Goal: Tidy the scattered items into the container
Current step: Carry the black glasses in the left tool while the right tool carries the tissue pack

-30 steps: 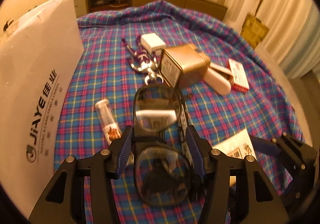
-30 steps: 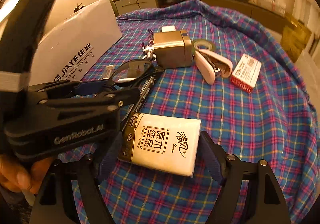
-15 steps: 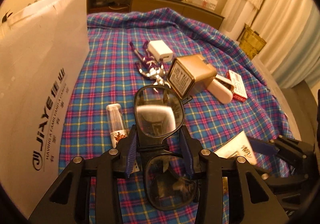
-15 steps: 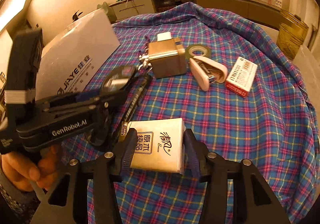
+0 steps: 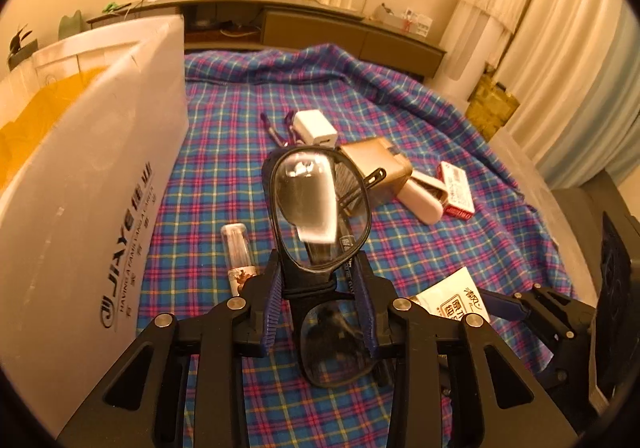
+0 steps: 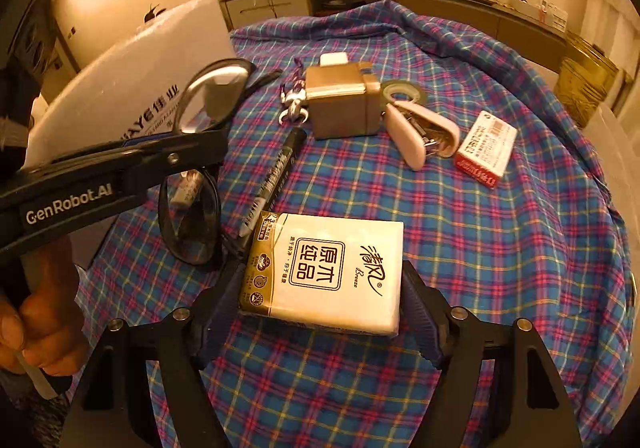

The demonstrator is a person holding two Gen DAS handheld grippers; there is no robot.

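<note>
Black-framed glasses [image 5: 320, 207] hang above the plaid cloth, gripped at the bridge by my left gripper [image 5: 318, 260], whose jaws are closing on them. In the right wrist view the glasses [image 6: 212, 95] and the left gripper [image 6: 192, 147] show from the side, close to the white container box [image 6: 132, 87]. A white tissue pack [image 6: 328, 272] lies on the cloth between the fingers of my right gripper [image 6: 320, 280]. Its jaws are opening and stand wide at the pack's sides. The box [image 5: 92, 167] stands at the left with its mouth facing up.
On the cloth lie a black marker [image 6: 276, 175], a small clear vial [image 5: 236, 248], a brown box [image 6: 344, 103], a pink stapler [image 6: 420, 131], a red-and-white packet [image 6: 486, 147], a tape roll [image 6: 402, 89], a white charger [image 5: 316, 127] and a purple keyring [image 6: 294, 103]. A low cabinet lines the far wall.
The left gripper closed on the glasses and raised them off the cloth. The right gripper squeezed the tissue pack, then spread wide again around it.
</note>
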